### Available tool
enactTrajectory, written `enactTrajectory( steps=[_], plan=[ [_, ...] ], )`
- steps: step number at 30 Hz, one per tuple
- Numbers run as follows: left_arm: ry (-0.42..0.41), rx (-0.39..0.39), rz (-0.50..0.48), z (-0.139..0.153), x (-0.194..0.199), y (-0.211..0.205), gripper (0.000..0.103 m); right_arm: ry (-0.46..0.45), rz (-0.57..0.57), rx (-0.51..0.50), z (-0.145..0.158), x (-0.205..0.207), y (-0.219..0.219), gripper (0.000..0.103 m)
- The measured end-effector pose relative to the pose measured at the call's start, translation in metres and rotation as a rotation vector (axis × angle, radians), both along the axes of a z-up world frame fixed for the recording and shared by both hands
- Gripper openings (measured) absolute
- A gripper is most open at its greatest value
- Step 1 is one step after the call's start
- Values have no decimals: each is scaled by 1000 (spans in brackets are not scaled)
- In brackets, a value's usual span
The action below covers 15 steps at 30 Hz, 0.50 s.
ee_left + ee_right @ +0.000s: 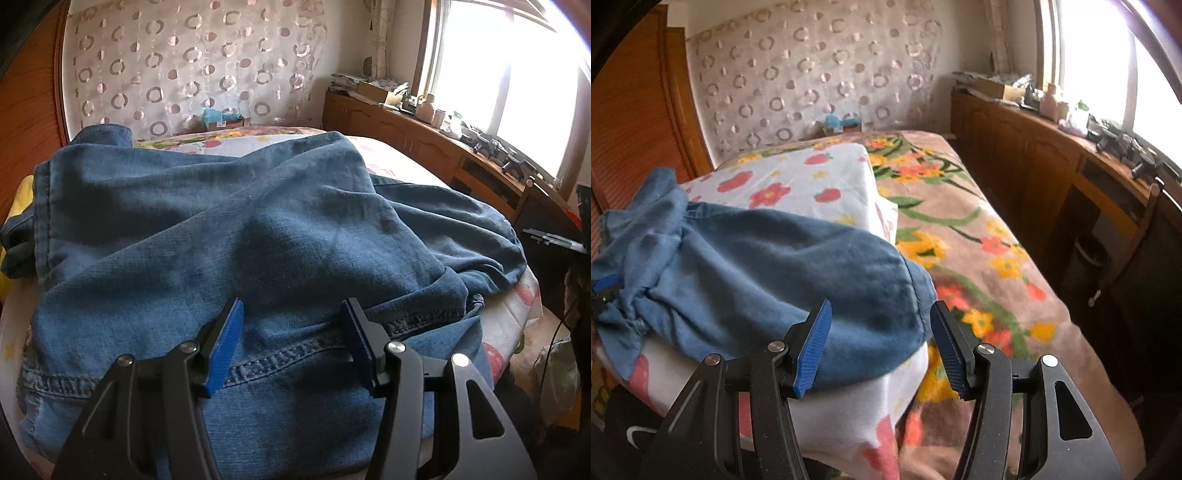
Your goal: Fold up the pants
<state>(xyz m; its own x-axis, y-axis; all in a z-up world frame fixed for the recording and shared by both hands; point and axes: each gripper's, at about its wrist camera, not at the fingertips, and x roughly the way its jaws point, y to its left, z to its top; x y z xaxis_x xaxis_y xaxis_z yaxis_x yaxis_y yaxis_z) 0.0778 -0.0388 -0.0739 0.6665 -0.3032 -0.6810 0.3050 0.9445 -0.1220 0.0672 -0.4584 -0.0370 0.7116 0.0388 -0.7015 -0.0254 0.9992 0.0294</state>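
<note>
Blue denim pants (229, 229) lie rumpled on a white flowered cloth on the bed, with a stitched seam band near my left gripper. My left gripper (291, 321) is open, its blue-padded fingers just above the denim near the seam, holding nothing. In the right wrist view the pants (768, 266) lie in a folded heap on the white cloth (798, 181). My right gripper (881, 325) is open over the near right edge of the pants, empty. The left gripper's blue tip (604, 284) shows at the far left edge, among bunched denim.
A brown flowered blanket (979, 236) covers the bed to the right. A wooden cabinet (1034, 155) with clutter runs under a bright window (498, 66). A patterned curtain (192, 59) hangs behind. A wooden wardrobe (631, 122) stands on the left.
</note>
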Motion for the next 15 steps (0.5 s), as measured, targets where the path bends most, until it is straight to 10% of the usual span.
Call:
enactTrajectory(
  steps=[15],
  plan=[
    [-2, -3, 16, -1, 5, 2, 58, 50, -17, 201, -26, 9, -17, 63]
  ],
)
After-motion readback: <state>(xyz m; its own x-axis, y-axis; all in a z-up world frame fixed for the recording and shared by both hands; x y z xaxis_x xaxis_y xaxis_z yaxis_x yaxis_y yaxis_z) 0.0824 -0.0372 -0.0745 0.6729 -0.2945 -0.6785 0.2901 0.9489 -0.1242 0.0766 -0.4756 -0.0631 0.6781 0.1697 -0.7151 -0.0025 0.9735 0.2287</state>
